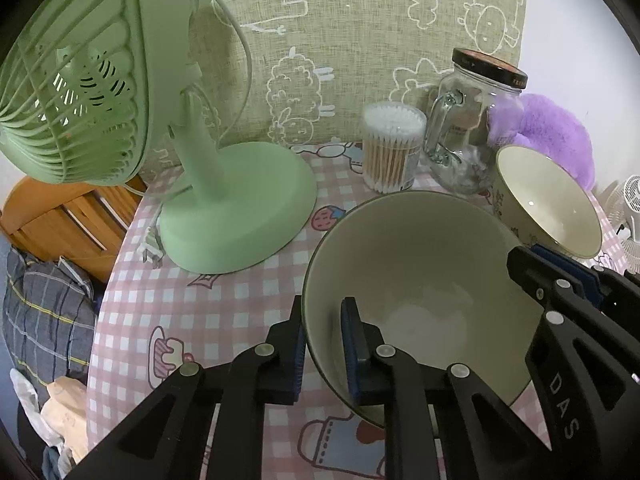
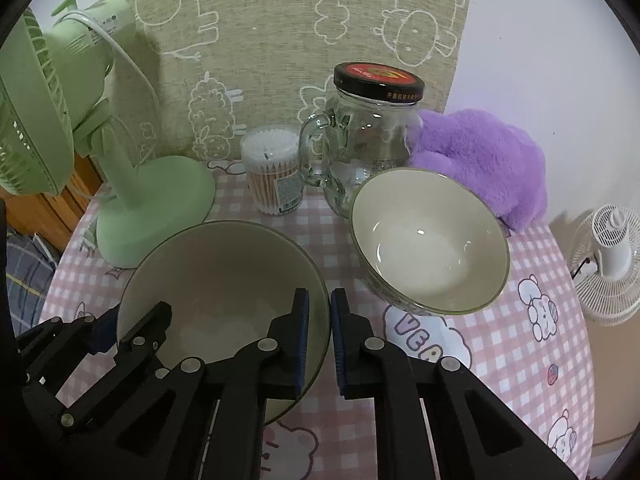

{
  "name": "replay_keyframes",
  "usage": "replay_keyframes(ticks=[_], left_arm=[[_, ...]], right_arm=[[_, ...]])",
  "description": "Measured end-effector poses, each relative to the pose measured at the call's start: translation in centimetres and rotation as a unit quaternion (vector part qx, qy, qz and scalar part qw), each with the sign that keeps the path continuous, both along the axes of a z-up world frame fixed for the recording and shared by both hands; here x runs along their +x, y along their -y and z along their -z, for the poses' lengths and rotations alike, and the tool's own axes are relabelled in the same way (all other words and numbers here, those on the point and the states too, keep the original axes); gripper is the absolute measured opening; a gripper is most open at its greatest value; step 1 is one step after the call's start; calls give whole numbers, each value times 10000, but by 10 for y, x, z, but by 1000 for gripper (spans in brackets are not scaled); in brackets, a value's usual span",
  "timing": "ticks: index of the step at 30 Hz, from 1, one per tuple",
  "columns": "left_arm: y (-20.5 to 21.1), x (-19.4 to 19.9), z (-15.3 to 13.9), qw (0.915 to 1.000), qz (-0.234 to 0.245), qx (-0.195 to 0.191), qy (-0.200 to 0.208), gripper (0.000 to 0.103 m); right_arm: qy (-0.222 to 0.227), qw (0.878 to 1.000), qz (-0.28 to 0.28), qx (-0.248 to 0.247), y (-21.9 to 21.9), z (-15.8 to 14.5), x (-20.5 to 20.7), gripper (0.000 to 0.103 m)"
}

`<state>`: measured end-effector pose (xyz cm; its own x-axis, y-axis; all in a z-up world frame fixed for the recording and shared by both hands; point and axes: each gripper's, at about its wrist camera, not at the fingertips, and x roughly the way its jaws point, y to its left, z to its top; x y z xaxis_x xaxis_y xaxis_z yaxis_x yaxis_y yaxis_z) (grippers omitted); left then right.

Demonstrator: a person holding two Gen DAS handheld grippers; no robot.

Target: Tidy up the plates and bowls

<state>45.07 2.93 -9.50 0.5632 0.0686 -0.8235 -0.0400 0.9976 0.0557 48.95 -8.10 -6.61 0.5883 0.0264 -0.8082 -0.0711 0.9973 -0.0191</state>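
Counter (image 2: 520, 344) under a pink-and-white checked cloth with cartoon prints carries everything here, backed by a beige woven panel with white line drawings (image 2: 280, 40). The mint-green plastic desk fan (image 1: 100, 80) stands on the counter's left side, its round base (image 1: 240, 208) flat on the cloth. A fluffy purple plush toy (image 2: 484, 168) lies at the far right against the wall. The nearer cream ceramic bowl with a dark rim (image 1: 416, 280) sits in front, between the two claws. The left claw (image 1: 322, 350) pinches its near-left rim, one blue pad outside the wall and one inside. The right claw (image 2: 320, 348) straddles the same bowl's right rim, one pad inside and one outside, though whether the pads press the wall I cannot tell. A second cream ceramic bowl with a patterned outside (image 2: 432, 240) stands upright just right of the first, apart from it and in front of the plush toy. Behind it stands a clear glass handled jar with a black lid (image 2: 368, 140), and just left of the jar a clear plastic tub of wooden-stemmed cotton swabs (image 2: 274, 172).
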Motion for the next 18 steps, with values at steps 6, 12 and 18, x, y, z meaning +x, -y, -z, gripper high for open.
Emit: replay_keyframes(ticks=[6, 12, 18], left_arm=[[3, -3, -2, 10000, 48, 26, -64, 14], [4, -15, -13, 9999, 116, 2, -67, 14], [2, -28, -17, 9998, 105, 74, -145, 14]], right_arm=[[-148, 9999, -61, 20, 3, -2, -3, 14], [-208, 9997, -91, 127, 6, -10, -13, 13], [-275, 9994, -157, 106, 5, -16, -28, 13]])
